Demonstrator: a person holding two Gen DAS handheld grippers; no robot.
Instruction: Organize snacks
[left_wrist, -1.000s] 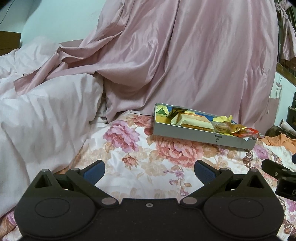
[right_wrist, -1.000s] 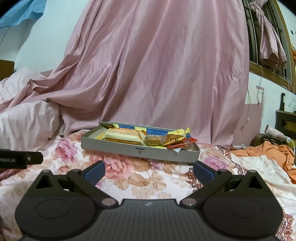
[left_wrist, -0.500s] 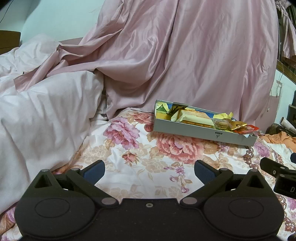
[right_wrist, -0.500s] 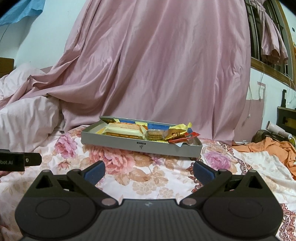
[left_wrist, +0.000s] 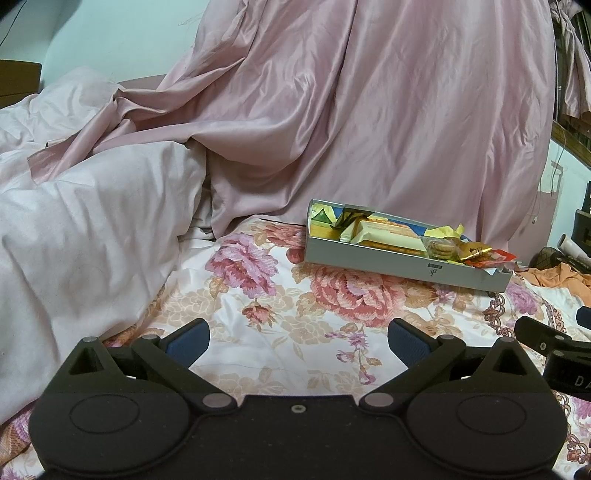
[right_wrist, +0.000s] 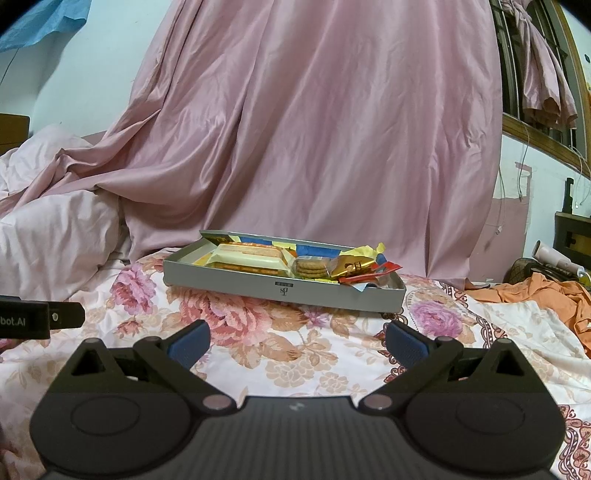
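While both tools hover low over the floral bed sheet (right_wrist: 295, 354), the left tool (left_wrist: 298, 339) and right tool (right_wrist: 295, 341) stand spread wide and empty, well short of the grey box (right_wrist: 284, 291). Snacks already lie in that box: a cream wafer pack (right_wrist: 247, 258), a clear biscuit pack (right_wrist: 310, 267), gold and red wrappers (right_wrist: 364, 267) bunched at its right end, none seen loose on the bed. Fits either snacks awaiting tidying inside or a finished sort; step unclear, so no move called.
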